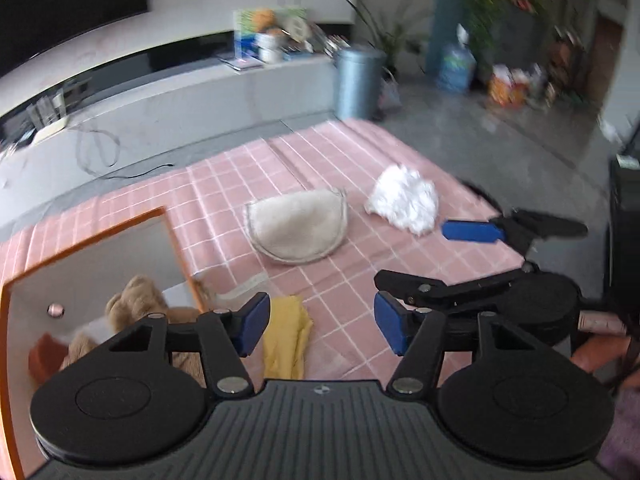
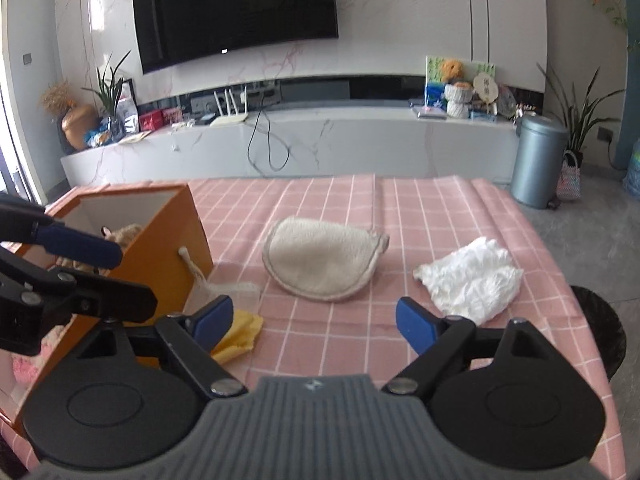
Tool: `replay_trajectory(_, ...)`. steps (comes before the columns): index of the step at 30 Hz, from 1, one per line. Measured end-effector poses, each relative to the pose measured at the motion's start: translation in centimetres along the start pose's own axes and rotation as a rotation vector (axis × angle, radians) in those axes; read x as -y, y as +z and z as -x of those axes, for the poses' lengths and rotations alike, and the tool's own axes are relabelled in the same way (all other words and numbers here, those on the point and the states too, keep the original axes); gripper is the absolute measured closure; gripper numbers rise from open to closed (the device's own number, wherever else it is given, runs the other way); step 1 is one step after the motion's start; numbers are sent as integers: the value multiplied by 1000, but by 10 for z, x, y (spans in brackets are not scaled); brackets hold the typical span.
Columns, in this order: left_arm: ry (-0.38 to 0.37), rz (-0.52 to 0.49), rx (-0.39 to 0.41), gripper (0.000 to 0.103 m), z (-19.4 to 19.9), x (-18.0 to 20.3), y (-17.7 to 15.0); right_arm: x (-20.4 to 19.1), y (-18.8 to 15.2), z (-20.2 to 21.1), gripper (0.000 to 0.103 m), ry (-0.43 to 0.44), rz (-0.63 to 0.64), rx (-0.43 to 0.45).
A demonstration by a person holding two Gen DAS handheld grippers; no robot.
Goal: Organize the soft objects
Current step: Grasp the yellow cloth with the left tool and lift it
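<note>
Soft items carry no legible writing: teddy bear (image 1: 136,304) in orange box (image 2: 160,240) clearer from left wrist; both grippers (image 1: 320,326) (image 2: 316,322) spread apart, empty.

Pink checked tablecloth (image 2: 400,208); orange box (image 2: 160,240); cream pad (image 2: 320,260); yellow cloth (image 1: 286,336).

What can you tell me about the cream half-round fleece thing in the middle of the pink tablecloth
The cream fleece pad is half-moon shaped, with a fuzzy, woolly-looking face and a thin grey trim around its edge. It lies flat and slightly puffed on the pink checked tablecloth, curved edge toward the cameras, straight edge toward the TV wall. It sits apart from the orange box and the white fluffy cloth. Neither claw touches it.
</note>
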State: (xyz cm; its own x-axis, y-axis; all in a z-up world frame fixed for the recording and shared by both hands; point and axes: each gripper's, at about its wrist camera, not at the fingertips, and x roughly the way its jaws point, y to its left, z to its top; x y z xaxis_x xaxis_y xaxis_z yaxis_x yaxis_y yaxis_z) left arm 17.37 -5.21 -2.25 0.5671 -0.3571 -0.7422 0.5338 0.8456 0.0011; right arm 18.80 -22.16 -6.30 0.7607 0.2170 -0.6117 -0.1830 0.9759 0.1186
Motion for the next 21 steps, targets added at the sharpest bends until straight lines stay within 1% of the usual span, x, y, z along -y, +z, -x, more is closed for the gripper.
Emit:
replay_trajectory(1, -7, -32, -17, 36, -6, 1, 1, 2, -1, -6, 23, 10, -5, -18)
replay_trajectory(3, -15, -101, -54, 36, -15, 6, 3, 7, -5, -15, 32, 27, -16, -53)
replay_trajectory(6, -20, -191, -141, 38, -34, 12, 4, 11, -6, -28, 36, 40, -35, -100)
replay_trajectory(8, -8, -242, -213, 40, -51, 15, 4, 13, -7, -34, 42, 43, -47, -131)
replay_trajectory(12, 52, -313, -370, 45, -87, 22, 3, 12, -11, -41, 44, 62, -46, -173)
replay_trajectory(13, 68, -325, -404, 48, -95, 22, 3, 12, -11, -43, 44, 62, -41, -183)
replay_trajectory(16, 117, -340, -481, 50, -116, 23, 4, 15, -12, -45, 44, 58, -34, -200)
replay_trajectory(21, 126, -284, -577, 50, -142, 18, 8, 24, -10, -45, 44, 54, -65, -208)
